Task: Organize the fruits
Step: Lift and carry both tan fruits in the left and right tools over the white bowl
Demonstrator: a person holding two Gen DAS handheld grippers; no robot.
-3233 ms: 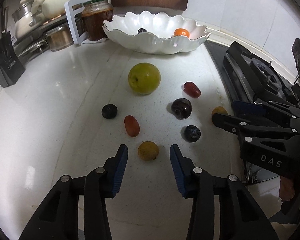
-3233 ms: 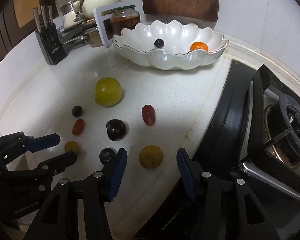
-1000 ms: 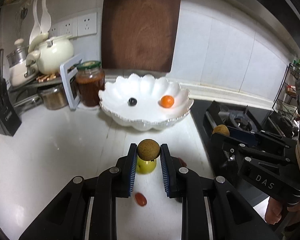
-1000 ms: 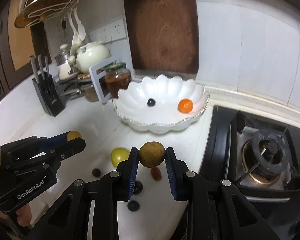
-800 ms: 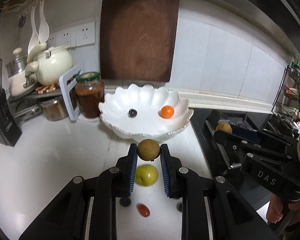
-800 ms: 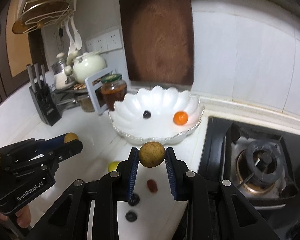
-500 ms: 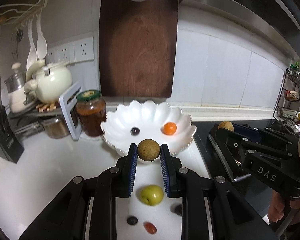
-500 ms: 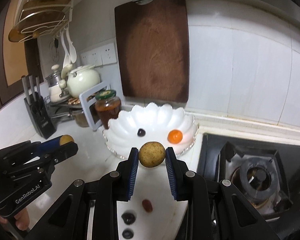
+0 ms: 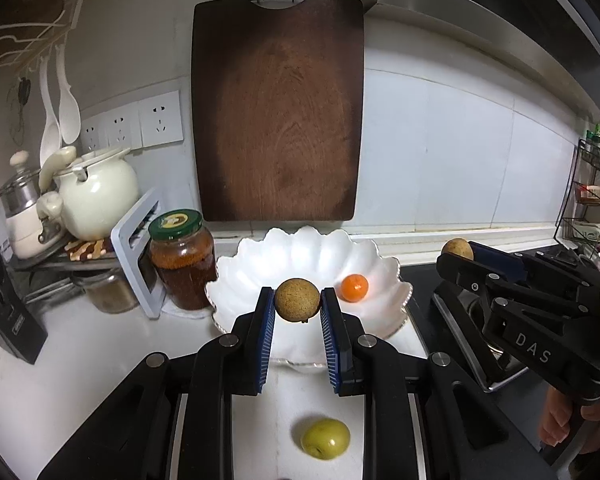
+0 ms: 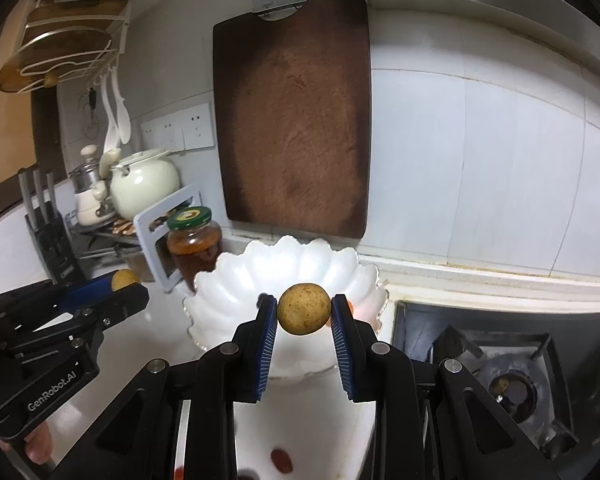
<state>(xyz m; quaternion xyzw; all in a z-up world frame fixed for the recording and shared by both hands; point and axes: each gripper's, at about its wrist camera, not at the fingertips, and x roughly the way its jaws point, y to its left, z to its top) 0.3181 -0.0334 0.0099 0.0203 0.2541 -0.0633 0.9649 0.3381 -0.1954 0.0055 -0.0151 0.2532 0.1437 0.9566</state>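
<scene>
Both grippers loaded, 1 brown fruit each. Left gripper [image 9: 297, 308] has its blue pads clamped on a round speckled fruit [image 9: 297, 300], pinched across the middle right at the pad tips. Right gripper [image 10: 304, 316] is clamped on a paler fruit [image 10: 304, 314] the same way. A tip grip makes sense here: the fruit sits clear of the jaw body, so it should drop free once the pads part.

Both fruits hang in the air in front of the bowl [image 9: 384, 276], above the counter [image 9: 76, 356], lined up with the bowl's near rim. Reads as the carry step, with both hands aimed at 1 target.

The bowl sits back against the wall under the hanging board [image 9: 278, 108], jar [image 9: 182, 264] just beside its left edge, stove [image 10: 504, 380] to its right. Inside it I can see 1 orange [image 9: 355, 287]; the grippers hide most of the rest.

Not yet sorted: a green fruit [image 9: 325, 438] on the counter between the left jaws, plus a red one [image 10: 281, 460] and something dark at the bottom edge of the right view, too cropped to name.

Risk, as I judge it: 2 grippers side by side over 1 bowl could bump, and round fruit could roll over the scalloped rim if let go too near it.
</scene>
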